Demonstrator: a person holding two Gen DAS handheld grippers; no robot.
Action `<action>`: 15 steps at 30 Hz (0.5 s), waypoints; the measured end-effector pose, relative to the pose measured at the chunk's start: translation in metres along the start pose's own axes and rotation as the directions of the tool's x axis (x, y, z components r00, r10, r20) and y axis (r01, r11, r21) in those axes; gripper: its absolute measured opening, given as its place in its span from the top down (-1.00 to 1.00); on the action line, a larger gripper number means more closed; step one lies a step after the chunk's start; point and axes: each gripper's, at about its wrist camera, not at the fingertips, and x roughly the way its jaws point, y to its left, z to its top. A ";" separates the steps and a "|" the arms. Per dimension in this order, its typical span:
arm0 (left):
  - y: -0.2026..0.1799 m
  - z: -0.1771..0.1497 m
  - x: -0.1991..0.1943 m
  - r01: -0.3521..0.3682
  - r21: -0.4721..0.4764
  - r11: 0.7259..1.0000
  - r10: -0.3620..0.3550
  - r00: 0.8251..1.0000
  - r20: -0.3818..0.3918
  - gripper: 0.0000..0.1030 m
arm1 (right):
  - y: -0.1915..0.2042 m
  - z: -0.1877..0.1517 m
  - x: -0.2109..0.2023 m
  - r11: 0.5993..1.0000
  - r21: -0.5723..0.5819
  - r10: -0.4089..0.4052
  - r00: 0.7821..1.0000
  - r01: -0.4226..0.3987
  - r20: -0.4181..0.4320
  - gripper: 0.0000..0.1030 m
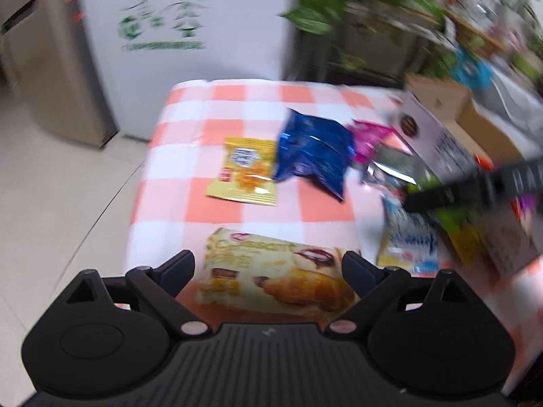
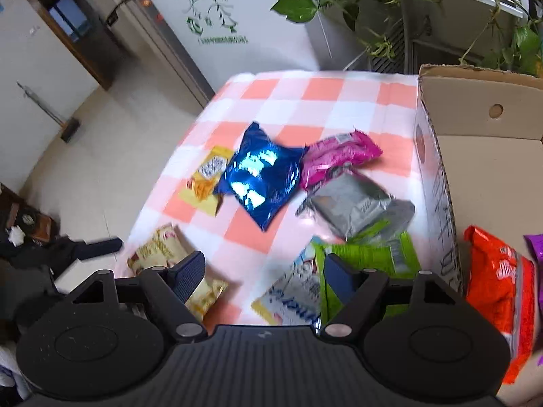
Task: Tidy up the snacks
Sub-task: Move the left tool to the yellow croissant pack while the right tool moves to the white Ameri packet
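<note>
Checked tablecloth [image 1: 217,108]: both grippers angled down, jaws apart.

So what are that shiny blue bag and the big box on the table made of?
The blue bag looks like metallised plastic film: crinkled, with bright mirror-like glare. The box looks like corrugated cardboard: matte tan inside, a wavy cut edge on its flap, and a printed white outside.

Before me, a table in an orange-and-white checked cloth [image 2: 339,101] stands on pale floor tiles [image 2: 112,156], with a white panel bearing green print [image 1: 176,23], a dark wooden doorway [image 2: 68,27] and trailing green houseplants [image 2: 373,3] behind.
</note>
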 end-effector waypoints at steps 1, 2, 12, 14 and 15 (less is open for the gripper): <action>0.003 0.001 -0.001 -0.002 -0.037 0.999 0.002 1.000 0.000 -0.81 | 0.001 -0.002 0.001 1.000 0.012 0.000 1.000 0.001 -0.016 -0.60; 0.005 0.001 -0.001 -0.005 -0.073 0.997 0.005 1.000 -0.002 -0.81 | 0.000 -0.004 0.002 1.000 0.031 0.002 1.000 -0.001 -0.029 -0.60; -0.004 0.004 0.022 -0.137 -0.222 0.965 0.133 0.991 -0.032 -0.88 | -0.013 -0.008 0.014 0.972 0.235 -0.009 0.998 0.022 -0.058 -0.61; -0.004 0.004 0.030 -0.162 -0.245 0.956 0.153 0.987 -0.053 -0.88 | -0.016 -0.009 0.015 0.962 0.273 -0.003 0.998 0.021 -0.065 -0.61; -0.004 0.003 0.034 -0.173 -0.250 0.953 0.162 0.985 -0.063 -0.88 | -0.017 -0.009 0.014 0.958 0.285 -0.002 0.998 0.020 -0.065 -0.61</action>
